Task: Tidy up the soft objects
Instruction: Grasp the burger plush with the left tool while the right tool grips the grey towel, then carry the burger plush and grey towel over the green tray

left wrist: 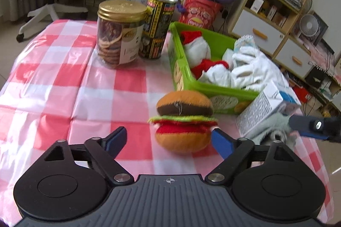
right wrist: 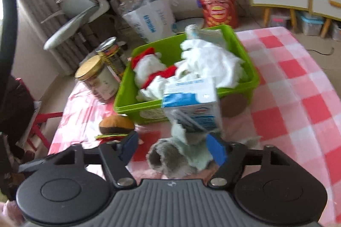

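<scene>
A plush hamburger [left wrist: 185, 120] stands on the checked tablecloth, just ahead of my open left gripper [left wrist: 168, 141], nearer its right finger; it also shows in the right wrist view [right wrist: 116, 126]. A green bin [left wrist: 181, 75] holds a red-and-white plush [left wrist: 197, 50] and white cloths [left wrist: 247, 69]; it also shows in the right wrist view [right wrist: 125, 97]. A grey-green plush toy [right wrist: 179, 152] lies between the fingers of my open right gripper [right wrist: 172, 148], touching the right finger. It also shows in the left wrist view [left wrist: 275, 133].
A blue-and-white carton [right wrist: 191, 103] leans against the bin's front, over the grey plush. A cookie jar [left wrist: 119, 33] and a black-yellow can [left wrist: 158, 26] stand left of the bin. The table's right edge [left wrist: 319, 152] is close. A shelf unit [left wrist: 277, 13] stands behind.
</scene>
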### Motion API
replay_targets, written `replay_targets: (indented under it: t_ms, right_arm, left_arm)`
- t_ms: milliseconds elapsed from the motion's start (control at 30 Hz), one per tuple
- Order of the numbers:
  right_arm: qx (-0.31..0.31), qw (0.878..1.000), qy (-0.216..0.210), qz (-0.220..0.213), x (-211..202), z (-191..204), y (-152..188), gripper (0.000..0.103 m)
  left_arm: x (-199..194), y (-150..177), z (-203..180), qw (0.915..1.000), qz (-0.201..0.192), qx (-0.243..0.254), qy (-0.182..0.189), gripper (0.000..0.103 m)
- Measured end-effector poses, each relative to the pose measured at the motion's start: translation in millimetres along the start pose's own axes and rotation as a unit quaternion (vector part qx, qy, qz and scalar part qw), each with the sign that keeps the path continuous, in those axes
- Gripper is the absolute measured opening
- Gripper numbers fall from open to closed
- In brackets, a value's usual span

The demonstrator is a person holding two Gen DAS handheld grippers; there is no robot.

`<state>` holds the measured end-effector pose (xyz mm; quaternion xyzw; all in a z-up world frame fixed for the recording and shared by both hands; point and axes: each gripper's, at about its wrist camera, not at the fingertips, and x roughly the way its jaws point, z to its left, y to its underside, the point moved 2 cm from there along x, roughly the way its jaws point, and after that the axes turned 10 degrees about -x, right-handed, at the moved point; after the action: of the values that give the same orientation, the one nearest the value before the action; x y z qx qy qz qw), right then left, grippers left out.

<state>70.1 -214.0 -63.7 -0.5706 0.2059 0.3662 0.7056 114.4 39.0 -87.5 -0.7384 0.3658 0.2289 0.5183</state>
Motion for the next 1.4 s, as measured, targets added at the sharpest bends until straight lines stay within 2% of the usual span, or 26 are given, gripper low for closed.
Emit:
replay_targets:
  t_ms: [100,333,533,700,767,967,1400]
  right_arm:
    - [-0.012,1.000,-0.002,0.013,13,4,2,0.038]
    - [-0.068,0.996,0.040,0.035,35,9,10,0.033]
    - [-0.112,0.990,0.079,0.038,40,13,15,0.016]
    - [-0.115,0.989,0.080,0.036,35,9,14,0.000]
    - [-0.113,0.990,0.077,0.036,32,8,13,0.000]
    - [-0.079,0.995,0.053,0.040,24,-2,11,0.000]
    - [0.006,0.999,0.008,0.036,9,-24,7,0.000]
  left_arm:
    - [5,-2,-3,0.9999,-0.008,-0.005,0.005,0.079]
    - [15,-4,-14,0.9995,-0.006,-0.022,0.021,0.071]
    - [20,-2,-21,0.9997,-0.009,-0.017,0.018,0.067]
    - [17,-3,-22,0.9997,-0.005,-0.017,0.015,0.059]
    - [15,-4,-21,0.9997,-0.003,-0.017,0.014,0.055]
    - [11,-6,-16,0.9994,0.009,-0.029,0.018,0.051]
    - [4,-7,-17,0.9986,0.020,-0.042,0.026,0.049]
